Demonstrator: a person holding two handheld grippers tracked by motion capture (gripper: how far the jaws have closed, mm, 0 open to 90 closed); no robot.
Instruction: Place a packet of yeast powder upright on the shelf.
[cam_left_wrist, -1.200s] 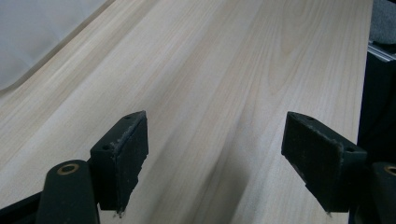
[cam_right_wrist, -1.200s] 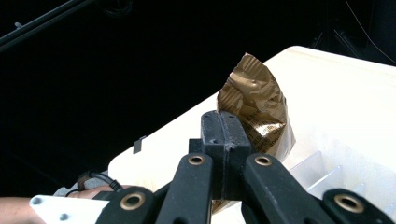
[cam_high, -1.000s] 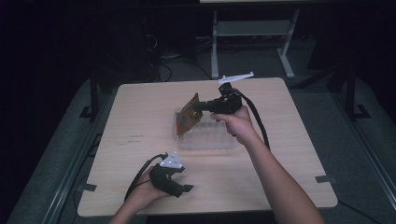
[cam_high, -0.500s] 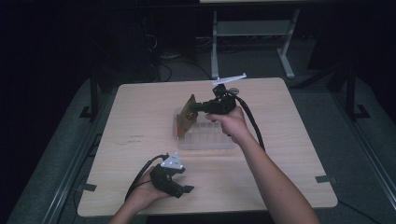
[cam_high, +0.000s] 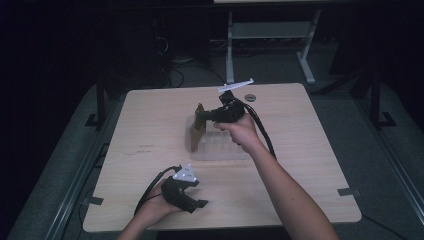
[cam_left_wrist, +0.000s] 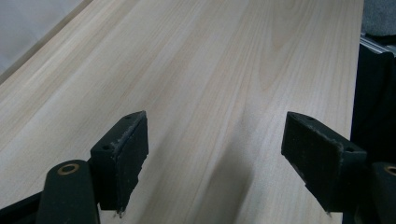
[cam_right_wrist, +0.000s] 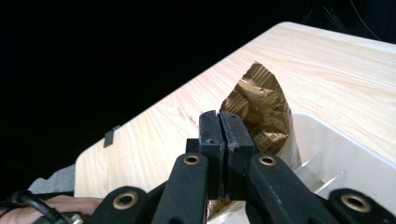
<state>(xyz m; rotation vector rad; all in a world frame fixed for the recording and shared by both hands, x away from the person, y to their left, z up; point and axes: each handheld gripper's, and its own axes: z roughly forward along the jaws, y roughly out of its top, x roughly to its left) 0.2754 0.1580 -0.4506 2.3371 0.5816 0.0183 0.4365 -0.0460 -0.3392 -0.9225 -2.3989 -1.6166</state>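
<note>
No word, brand or number can be read anywhere; the gold packet (cam_right_wrist: 261, 109) carries small dark print on its lower part in the right gripper view, but it is too fine and crumpled to make out; in the high view the same packet (cam_high: 197, 131) is too small for any lettering to show; two faint dark marks sit on the tabletop (cam_high: 150, 130) near its left side, and whether they are writing cannot be told.
</note>
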